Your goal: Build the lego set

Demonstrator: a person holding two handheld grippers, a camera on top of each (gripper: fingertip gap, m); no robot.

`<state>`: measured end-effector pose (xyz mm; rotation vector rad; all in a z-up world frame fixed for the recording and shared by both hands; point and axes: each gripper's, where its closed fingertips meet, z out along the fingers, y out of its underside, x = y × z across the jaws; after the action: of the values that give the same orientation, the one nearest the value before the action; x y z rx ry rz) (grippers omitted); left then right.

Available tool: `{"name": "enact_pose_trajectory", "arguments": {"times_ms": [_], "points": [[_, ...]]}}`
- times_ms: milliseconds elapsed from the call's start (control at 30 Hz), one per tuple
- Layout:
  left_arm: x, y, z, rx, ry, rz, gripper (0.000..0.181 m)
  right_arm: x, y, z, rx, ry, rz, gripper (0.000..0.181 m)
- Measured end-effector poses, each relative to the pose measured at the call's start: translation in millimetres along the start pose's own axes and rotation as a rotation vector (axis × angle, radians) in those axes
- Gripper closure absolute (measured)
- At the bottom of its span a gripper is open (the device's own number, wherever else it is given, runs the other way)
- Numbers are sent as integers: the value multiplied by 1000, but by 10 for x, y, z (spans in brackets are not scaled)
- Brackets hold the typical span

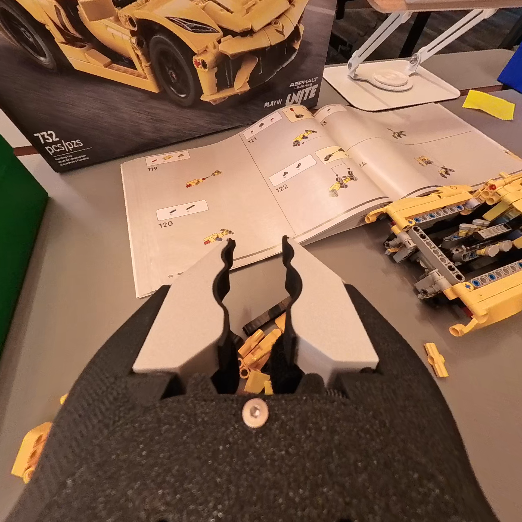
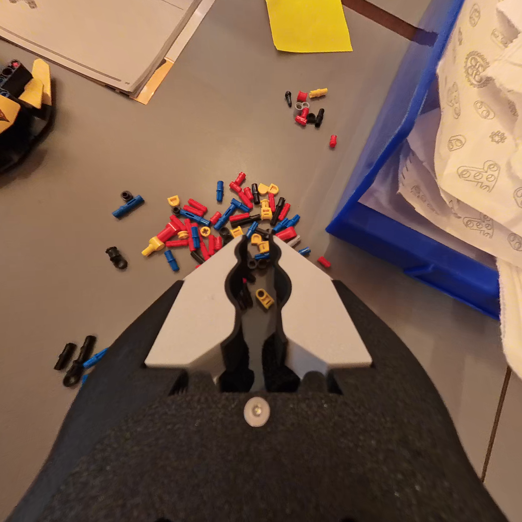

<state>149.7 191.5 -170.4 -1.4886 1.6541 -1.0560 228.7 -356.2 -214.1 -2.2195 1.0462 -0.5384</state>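
In the left wrist view my left gripper [image 1: 257, 240] is open and empty, hovering over the front edge of the open instruction booklet [image 1: 254, 192]. Loose yellow pieces [image 1: 255, 356] and a black beam [image 1: 268, 313] lie on the table under its jaws. The partly built yellow car [image 1: 463, 254] sits to the right. In the right wrist view my right gripper [image 2: 257, 238] is partly open and empty, its tips low over the near edge of a pile of small red, blue, black and yellow pins [image 2: 226, 220]. A yellow connector [image 2: 265, 298] lies on the table below the jaws.
The set's box [image 1: 158, 79] stands behind the booklet, with a white stand base [image 1: 392, 82] to its right. A yellow connector [image 1: 436, 358] lies near the car. A blue bin [image 2: 418, 245] holds white paper bags. A smaller group of pins [image 2: 306, 107] and yellow paper [image 2: 308, 25] lie beyond. Across from one pair of fingers to the other is roughly 55 centimetres. Measured from the fingertips, the yellow connector [image 2: 265, 298] is 4 centimetres or so from the right gripper and 55 centimetres from the left. My left gripper's tips are some 15 centimetres from the partly built yellow car [image 1: 463, 254].
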Motion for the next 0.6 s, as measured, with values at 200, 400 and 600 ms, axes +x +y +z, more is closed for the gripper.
{"name": "enact_pose_trajectory", "arguments": {"times_ms": [200,400,600], "points": [[-9,2,-2,-1,-2,-2,146,-57,19,-49,9,-3,10,168],[5,-4,-10,3,9,-6,146,-138,-19,-98,3,-6,-9,168],[1,-10,-21,8,13,-12,146,-303,-184,-87,29,-41,-17,168]]}}
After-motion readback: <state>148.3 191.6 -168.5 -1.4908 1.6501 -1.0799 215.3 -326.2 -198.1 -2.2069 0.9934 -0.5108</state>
